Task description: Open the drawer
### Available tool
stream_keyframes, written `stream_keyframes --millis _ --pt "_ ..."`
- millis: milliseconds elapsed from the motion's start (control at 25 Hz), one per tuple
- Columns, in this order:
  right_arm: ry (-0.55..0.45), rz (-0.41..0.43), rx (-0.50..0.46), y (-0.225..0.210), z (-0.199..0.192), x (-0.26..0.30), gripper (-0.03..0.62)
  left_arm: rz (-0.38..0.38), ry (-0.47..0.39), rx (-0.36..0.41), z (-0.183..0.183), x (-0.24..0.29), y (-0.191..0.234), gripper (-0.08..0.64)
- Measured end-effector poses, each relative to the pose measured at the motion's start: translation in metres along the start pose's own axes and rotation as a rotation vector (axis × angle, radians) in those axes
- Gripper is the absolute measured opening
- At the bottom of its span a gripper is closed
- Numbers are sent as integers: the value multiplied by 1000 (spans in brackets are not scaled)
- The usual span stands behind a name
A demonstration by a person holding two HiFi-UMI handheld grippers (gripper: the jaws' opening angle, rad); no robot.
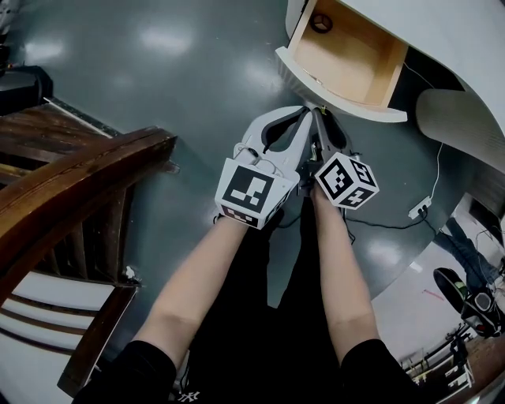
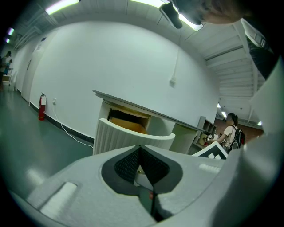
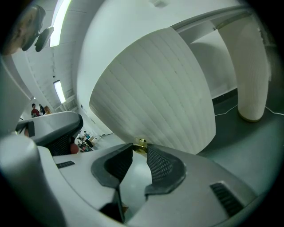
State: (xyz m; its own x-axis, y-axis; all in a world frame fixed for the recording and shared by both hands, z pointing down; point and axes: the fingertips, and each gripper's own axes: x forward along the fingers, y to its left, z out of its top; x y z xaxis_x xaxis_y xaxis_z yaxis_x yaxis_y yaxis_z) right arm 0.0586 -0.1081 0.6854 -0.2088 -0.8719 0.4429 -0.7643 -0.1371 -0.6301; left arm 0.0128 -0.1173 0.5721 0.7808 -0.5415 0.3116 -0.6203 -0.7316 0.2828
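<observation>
**Drawer out, right tongs on the knob**

Drawer [image 1: 338,91] is pulled well out of the white desk [image 1: 450,35]. The pale wood inside is open to the head view, with a dark ring-shaped item [image 1: 320,23] in its far corner. The ribbed, curved white front faces the person.

Right gripper [image 3: 140,151]: jaws only partly apart, with both pad tips clamped on the small brass knob [image 3: 140,145] on the drawer front. In the head view its tips sit right at the front panel's edge.

Left gripper [image 2: 140,150]: jaws closed, pad tips touching, nothing between them. It sits just beside the right gripper and short of the drawer, not touching it. From its own view the drawer front is ahead and the desk top is above it.

Both grippers are side by side in front of the person, marker cubes up, forearms bare.

Surroundings: wooden chair [image 1: 75,185] on the person's left, grey floor [image 1: 173,71], a power strip [image 1: 420,207] with its cable on the right. A red fire extinguisher [image 2: 41,106] stands against the far wall, and a person [image 2: 230,133] is in the background.
</observation>
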Motion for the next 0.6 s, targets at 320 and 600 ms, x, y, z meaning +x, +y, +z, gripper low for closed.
stream_keyframes --millis 320,600 --pt "6 -5 22 4 -5 -5 110 -1 11 -1 4 -16 -4 8" --pt "44 -33 34 7 -5 -28 114 -16 21 10 19 -27 -16 8"
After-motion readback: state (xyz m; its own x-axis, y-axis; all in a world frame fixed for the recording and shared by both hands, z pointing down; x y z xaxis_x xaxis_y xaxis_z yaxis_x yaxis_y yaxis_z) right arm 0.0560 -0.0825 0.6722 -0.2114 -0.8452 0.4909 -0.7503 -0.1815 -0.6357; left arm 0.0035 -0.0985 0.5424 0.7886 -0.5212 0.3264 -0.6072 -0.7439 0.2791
